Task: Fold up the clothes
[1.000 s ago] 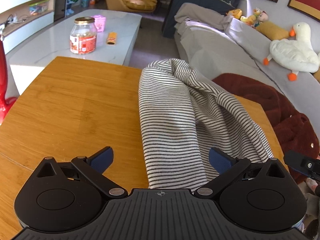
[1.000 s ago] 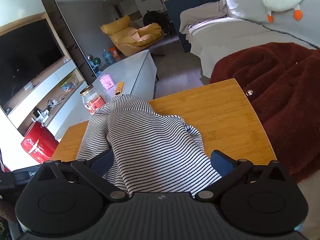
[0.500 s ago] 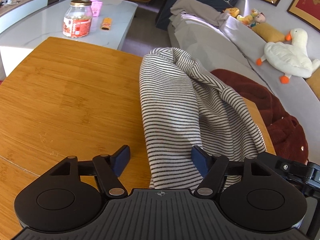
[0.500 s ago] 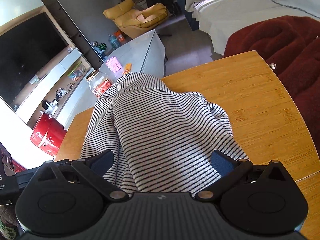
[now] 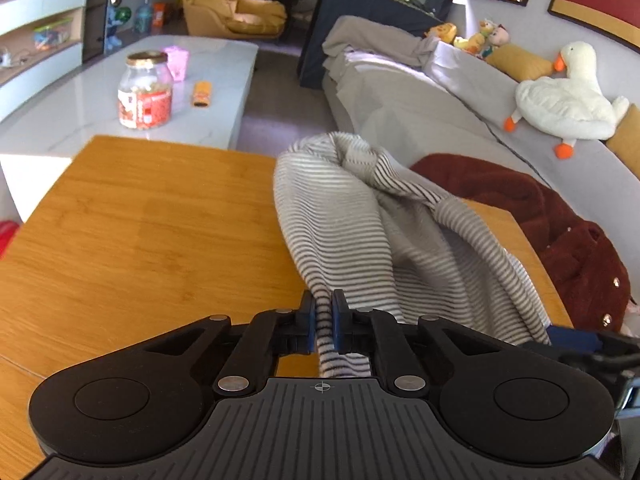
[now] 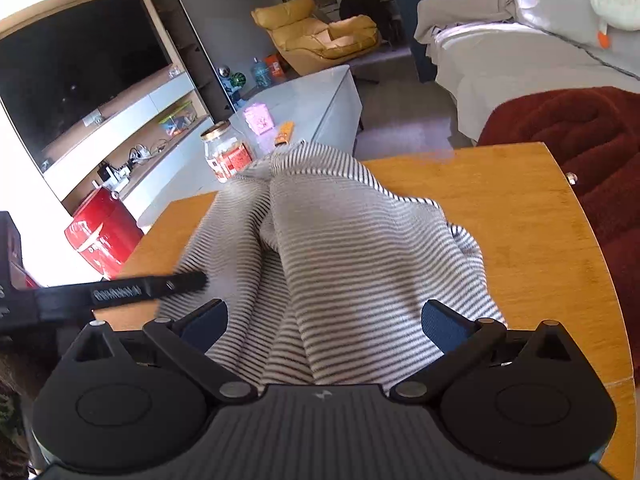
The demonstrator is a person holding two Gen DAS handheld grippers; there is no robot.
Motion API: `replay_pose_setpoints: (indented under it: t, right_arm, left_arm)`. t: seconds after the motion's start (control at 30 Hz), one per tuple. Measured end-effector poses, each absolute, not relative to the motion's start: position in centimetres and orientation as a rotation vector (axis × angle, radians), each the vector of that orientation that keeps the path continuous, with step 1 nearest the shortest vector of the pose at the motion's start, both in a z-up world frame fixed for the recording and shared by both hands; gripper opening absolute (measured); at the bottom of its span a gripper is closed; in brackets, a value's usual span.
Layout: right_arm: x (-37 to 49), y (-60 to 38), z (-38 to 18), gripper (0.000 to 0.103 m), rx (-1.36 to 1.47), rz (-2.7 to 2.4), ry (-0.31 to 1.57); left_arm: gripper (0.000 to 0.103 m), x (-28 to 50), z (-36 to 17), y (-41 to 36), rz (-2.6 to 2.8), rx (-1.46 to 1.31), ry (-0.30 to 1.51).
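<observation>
1. Now we have the left gripper point(image 5: 324, 314) pinched tight on the near hem of the striped top point(image 5: 360, 220); its jaws have just been closing, and a narrow bunch of the striped cloth sits squeezed between the blue pads.
2. We read that pinch as a corner hold: taking only the edge lets us lift and spread the cloth, not drag the whole heap.
3. Our right gripper point(image 6: 324, 322) hangs with its jaws spread wide, the cloth lying between and under the blue pads but, as far as we can tell, not pressed by either. We judge it is lining up for the matching grip on the other side of the same near edge.
4. The top lies rumpled on the wooden table point(image 5: 140, 220), towards the side nearest the dark red blanket point(image 5: 560, 224) and the sofa, with the rest of the board bare.
5. Its long axis runs away from us, from the near edge by the grippers to a raised, twisted hump at the far end, pointing roughly towards the white coffee table and the glass jar point(image 5: 145, 90).
6. We cannot tell which end is collar and which is hem; a fold or sleeve is tucked under along the middle in the right wrist view.
</observation>
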State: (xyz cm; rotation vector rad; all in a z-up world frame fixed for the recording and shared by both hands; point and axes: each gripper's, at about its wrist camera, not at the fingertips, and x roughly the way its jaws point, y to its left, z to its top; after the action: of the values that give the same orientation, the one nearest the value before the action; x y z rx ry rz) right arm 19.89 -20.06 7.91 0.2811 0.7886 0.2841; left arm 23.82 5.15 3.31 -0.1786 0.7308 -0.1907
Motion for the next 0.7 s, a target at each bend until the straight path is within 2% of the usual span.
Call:
replay_pose_setpoints:
  t: [0.07, 0.23, 0.33, 0.37, 0.4, 0.43, 0.47, 0.5, 0.63, 0.67, 0.7]
  right_arm:
    - [19.6, -20.3, 7.4, 0.103, 0.292, 0.303, 0.819]
    - [17.6, -19.7, 6.6, 0.103, 0.268, 0.387, 0.852]
    - [16.5, -19.3, 6.6, 0.103, 0.260, 0.423, 0.860]
    - [16.2, -19.3, 6.6, 0.103, 0.272, 0.426, 0.860]
    - [16.0, -19.4, 6.6, 0.103, 0.290, 0.420, 0.859]
    - [15.9, -19.5, 6.5, 0.103, 0.305, 0.413, 0.856]
    - [15.8, -19.6, 6.5, 0.103, 0.317, 0.404, 0.854]
    - [15.7, -19.5, 6.5, 0.103, 0.321, 0.398, 0.853]
    - [15.3, -18.9, 7.1, 0.103, 0.240, 0.394, 0.849]
    - [15.0, -18.8, 7.4, 0.103, 0.213, 0.388, 0.831]
    - [14.5, -18.7, 8.0, 0.103, 0.183, 0.373, 0.782]
  left_arm:
    - [0.004, 23.5, 4.9, 7.2, -0.108, -0.139, 0.661]
    - [0.004, 22.7, 8.9, 13.0, 0.082, -0.115, 0.551]
    - [0.007, 21.6, 10.2, 13.7, 0.029, -0.143, 0.537]
    - [0.011, 21.3, 10.3, 13.2, -0.004, -0.150, 0.540]
    - [0.032, 21.1, 10.1, 12.3, -0.058, -0.152, 0.557]
    - [0.045, 21.0, 9.5, 11.1, -0.117, -0.152, 0.585]
    - [0.067, 21.0, 8.7, 9.9, -0.172, -0.154, 0.614]
    - [0.073, 21.1, 7.7, 8.6, -0.223, -0.146, 0.646]
    - [0.072, 21.4, 3.4, 4.1, -0.299, -0.044, 0.747]
    - [0.069, 21.4, 2.5, 3.5, -0.303, -0.029, 0.768]
    - [0.060, 21.5, 1.6, 3.1, -0.302, -0.023, 0.787]
